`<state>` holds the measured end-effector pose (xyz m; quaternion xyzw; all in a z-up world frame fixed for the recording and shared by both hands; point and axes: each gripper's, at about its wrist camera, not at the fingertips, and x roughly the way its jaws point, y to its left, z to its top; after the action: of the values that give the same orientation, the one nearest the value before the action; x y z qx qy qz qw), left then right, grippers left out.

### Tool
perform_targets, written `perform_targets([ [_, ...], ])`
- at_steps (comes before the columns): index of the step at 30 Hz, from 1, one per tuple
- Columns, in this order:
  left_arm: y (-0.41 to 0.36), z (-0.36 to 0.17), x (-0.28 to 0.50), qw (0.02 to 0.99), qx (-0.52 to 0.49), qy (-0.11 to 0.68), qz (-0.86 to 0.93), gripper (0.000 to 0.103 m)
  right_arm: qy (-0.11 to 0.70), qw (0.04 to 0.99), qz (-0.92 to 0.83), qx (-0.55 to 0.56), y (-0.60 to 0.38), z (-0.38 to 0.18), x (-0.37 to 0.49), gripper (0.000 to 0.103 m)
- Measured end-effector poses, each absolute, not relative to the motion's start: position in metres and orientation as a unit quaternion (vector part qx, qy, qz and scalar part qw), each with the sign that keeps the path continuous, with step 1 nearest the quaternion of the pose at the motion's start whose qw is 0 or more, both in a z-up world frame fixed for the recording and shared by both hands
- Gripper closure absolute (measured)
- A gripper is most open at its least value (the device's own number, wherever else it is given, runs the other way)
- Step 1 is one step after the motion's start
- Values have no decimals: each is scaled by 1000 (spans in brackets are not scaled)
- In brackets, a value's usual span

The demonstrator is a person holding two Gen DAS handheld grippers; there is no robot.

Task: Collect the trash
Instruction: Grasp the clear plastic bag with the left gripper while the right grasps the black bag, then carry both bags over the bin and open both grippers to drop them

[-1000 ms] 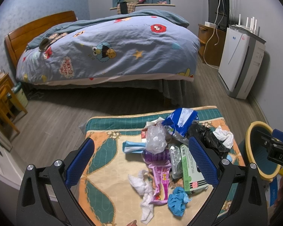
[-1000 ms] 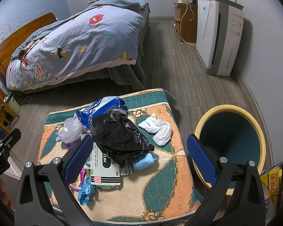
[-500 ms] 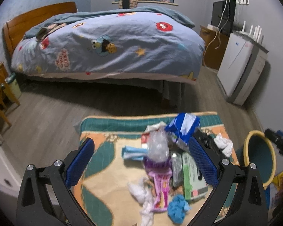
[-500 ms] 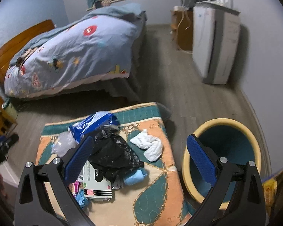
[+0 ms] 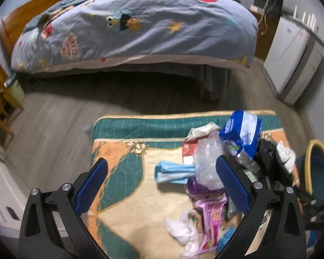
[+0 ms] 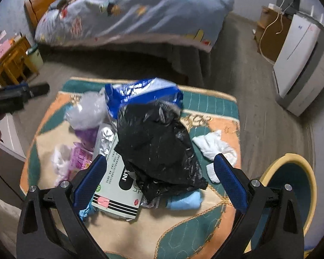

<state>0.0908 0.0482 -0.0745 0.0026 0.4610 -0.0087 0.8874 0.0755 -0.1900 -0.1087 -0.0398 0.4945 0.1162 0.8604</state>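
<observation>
The left gripper (image 5: 162, 179) and right gripper (image 6: 159, 172) both hang spread wide and hold nothing above a patterned mat (image 6: 183, 233). The trash pile, topped by a black bag (image 6: 157, 146), lies on it, near a yellow-rimmed bin (image 6: 291, 185).

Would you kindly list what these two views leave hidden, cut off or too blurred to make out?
- Right wrist view: the black bag covers part of the white box, cutting off its print.
- Right wrist view: the bin is partly behind the right gripper, so its bottom is unseen.
- Left wrist view: the blue packet is blurred and its print unreadable.
</observation>
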Motion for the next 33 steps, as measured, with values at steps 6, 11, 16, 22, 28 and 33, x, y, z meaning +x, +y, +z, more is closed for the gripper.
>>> perform_targets([
  [6,28,-94,104,883,42,467,-32,9,527,839,125,-51,-188,-128,84,36],
  [11,-3,-106,107,878,70,466,-80,28,553,821,131,-47,-188,-142,84,72],
  [16,-23,-128,107,852,102,501,-117,47,550,823,136,-33,-194,-139,85,83],
  [22,-22,-128,99,837,98,521,-135,83,537,832,138,6,-205,-118,81,88],
  [28,-9,-90,78,858,79,489,-134,85,516,844,139,42,-222,-87,71,94],
  [33,-4,-47,54,886,63,440,-132,86,491,856,150,66,-231,-59,57,95],
])
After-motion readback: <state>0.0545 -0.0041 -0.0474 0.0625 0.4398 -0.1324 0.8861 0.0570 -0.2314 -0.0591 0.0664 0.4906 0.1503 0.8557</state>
